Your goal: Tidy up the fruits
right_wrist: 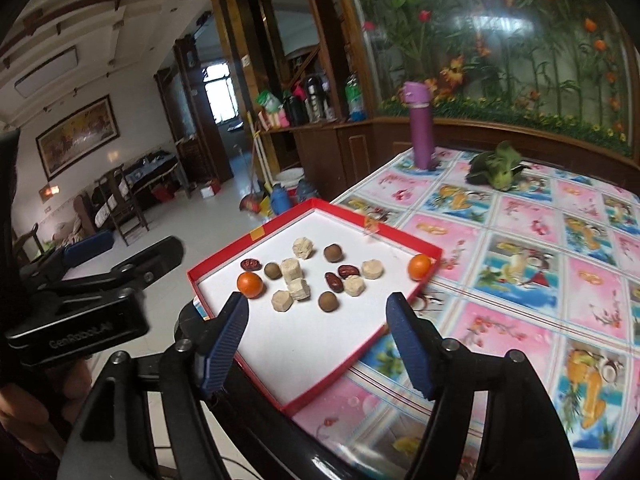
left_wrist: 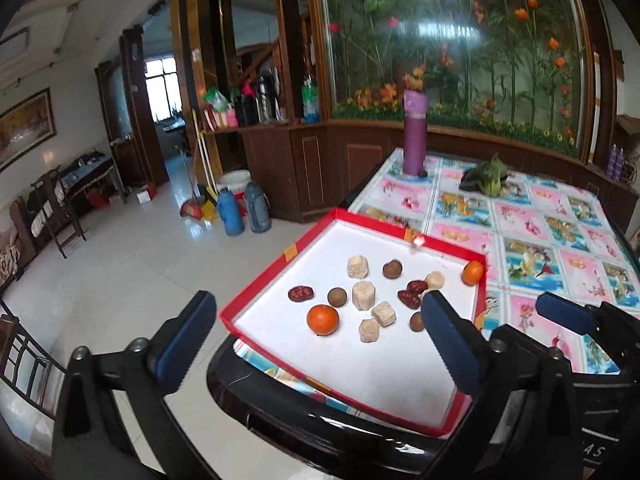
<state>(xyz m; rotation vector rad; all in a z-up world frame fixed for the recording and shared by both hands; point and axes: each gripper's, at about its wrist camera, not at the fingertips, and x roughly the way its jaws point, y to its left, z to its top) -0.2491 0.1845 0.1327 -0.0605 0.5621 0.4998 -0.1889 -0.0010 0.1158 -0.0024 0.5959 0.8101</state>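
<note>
Red-walled tray (left_wrist: pixel 280 264) is seen mid-frame, fruits scattered inside, nearest orange (left_wrist: pixel 322 319) ahead of the left gripper (left_wrist: pixel 316 340); both it and the right gripper (right_wrist: pixel 316 340) are spread, empty.

tray (left_wrist: pixel 280 264): red cardboard rim, matt white paper floor | tablecloth (left_wrist: pixel 532 236): glossy printed plastic | table edge (left_wrist: pixel 320 420): shiny black lacquer | oranges (left_wrist: pixel 322 319): smooth, faintly glossy peel | pale cubes (left_wrist: pixel 365 295): rough, crumbly, matt | gripper pads (right_wrist: pixel 408 344): ribbed blue rubber | bottle (left_wrist: pixel 414 136): matt purple | floor (left_wrist: pixel 132 280): polished tile
</note>
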